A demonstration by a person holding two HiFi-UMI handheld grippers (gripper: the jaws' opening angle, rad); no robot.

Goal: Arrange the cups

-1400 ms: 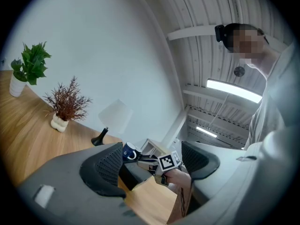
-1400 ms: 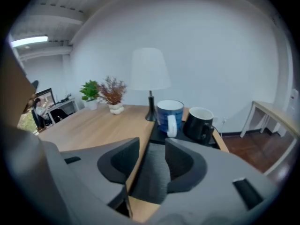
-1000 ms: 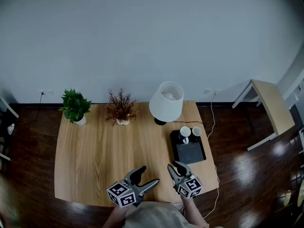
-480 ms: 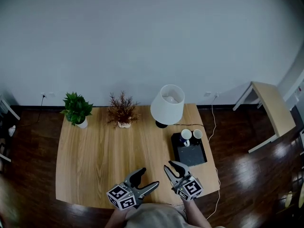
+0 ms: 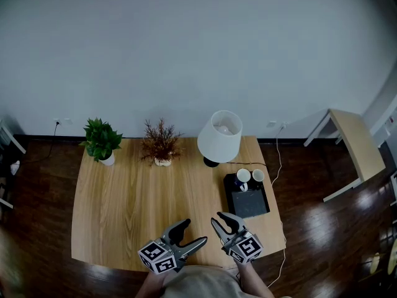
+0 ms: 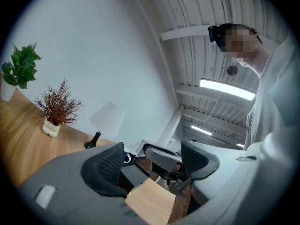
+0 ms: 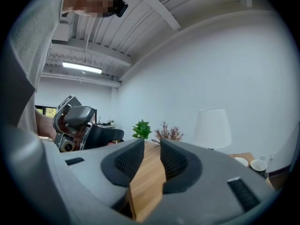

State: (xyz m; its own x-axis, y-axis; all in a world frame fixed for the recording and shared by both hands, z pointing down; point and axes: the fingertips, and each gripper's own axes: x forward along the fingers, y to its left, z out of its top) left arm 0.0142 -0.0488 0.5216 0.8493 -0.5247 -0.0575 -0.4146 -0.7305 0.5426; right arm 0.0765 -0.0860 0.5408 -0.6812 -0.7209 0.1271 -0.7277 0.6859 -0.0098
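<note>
Two white cups (image 5: 243, 176) (image 5: 257, 174) stand side by side at the far end of a black tray (image 5: 248, 202) on the right of the wooden table (image 5: 124, 197). In the right gripper view the cups (image 7: 241, 161) (image 7: 258, 165) show low at the right. My left gripper (image 5: 190, 233) hovers over the table's near edge with its jaws wide apart and nothing between them (image 6: 152, 158). Just right of it, my right gripper (image 5: 224, 221) hangs well short of the tray; its jaws stand a narrow gap apart and empty (image 7: 146, 161).
A white-shaded lamp (image 5: 219, 136) stands behind the tray. A dried plant (image 5: 160, 143) and a green potted plant (image 5: 101, 143) line the table's far edge. A cable (image 5: 277, 160) runs off the right side. A small side table (image 5: 350, 138) stands at the right.
My right gripper has risen a little and drifted left, toward the left gripper. The left gripper has stayed where it was.
</note>
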